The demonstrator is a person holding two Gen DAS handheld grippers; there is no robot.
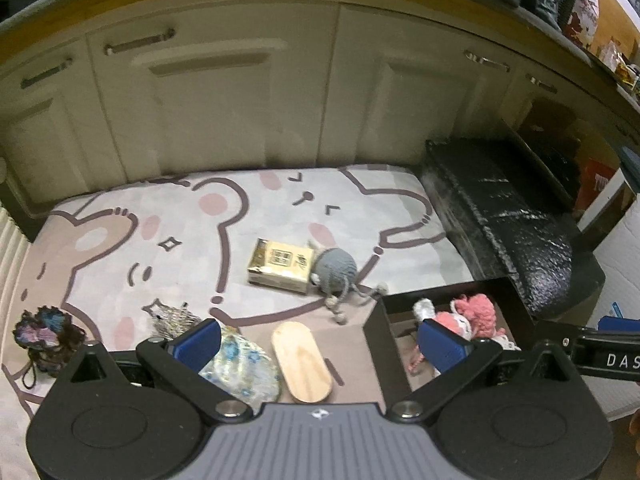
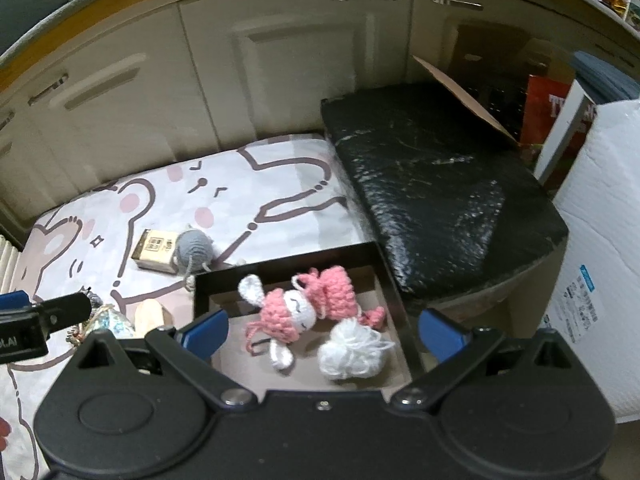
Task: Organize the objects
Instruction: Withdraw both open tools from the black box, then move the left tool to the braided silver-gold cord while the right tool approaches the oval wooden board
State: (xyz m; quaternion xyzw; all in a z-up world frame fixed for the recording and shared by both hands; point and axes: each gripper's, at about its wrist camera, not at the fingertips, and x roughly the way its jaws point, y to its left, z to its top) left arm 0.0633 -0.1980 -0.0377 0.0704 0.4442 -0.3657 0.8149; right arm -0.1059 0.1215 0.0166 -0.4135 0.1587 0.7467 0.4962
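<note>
We hold both the left claw (image 1: 318, 338) and right claw (image 2: 322, 330) wide open and empty, the right above the black box (image 2: 400, 300) with the pink crochet doll (image 2: 304, 308).

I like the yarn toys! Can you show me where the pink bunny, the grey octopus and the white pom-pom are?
pink bunny (image 2: 298, 312): right wrist view, on its white face.
grey octopus (image 1: 335, 268): left wrist view, on its round head.
white pom-pom (image 2: 352, 350): right wrist view, on its fluffy middle.

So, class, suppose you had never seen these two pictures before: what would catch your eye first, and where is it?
The pink crocheted doll lies in the dark tray beside a white pompom. On the cartoon bear mat, a gold box touches a grey yarn toy.
</note>
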